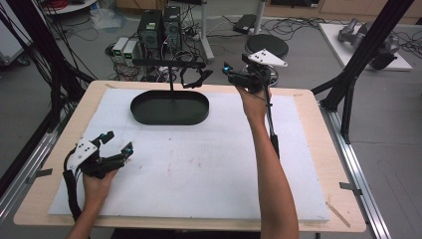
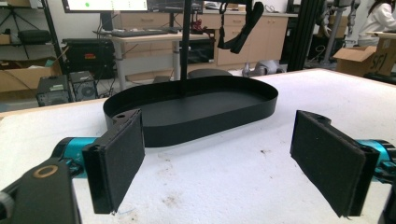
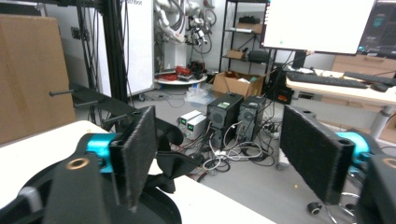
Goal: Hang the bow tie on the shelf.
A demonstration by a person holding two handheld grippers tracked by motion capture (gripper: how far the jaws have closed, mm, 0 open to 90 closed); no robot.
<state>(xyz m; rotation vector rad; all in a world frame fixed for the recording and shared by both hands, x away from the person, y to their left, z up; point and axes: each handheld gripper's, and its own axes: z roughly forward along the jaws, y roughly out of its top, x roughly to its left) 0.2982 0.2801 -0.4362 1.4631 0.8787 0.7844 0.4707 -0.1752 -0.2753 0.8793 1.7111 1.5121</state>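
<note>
On the white foam-covered tabletop (image 1: 199, 164), a black oval metal tray (image 1: 169, 107) carries a stand where black headphones (image 1: 195, 78) hang; the right gripper (image 1: 230, 74) — spread, empty — hovers beside them, risking a knock; left gripper (image 1: 117, 145) spread, idle.

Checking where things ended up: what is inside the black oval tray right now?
The black oval tray holds nothing loose on its visible floor; only the stand's thin upright post rises from it. In the left gripper view the near wall hides the front strip of the floor.
</note>
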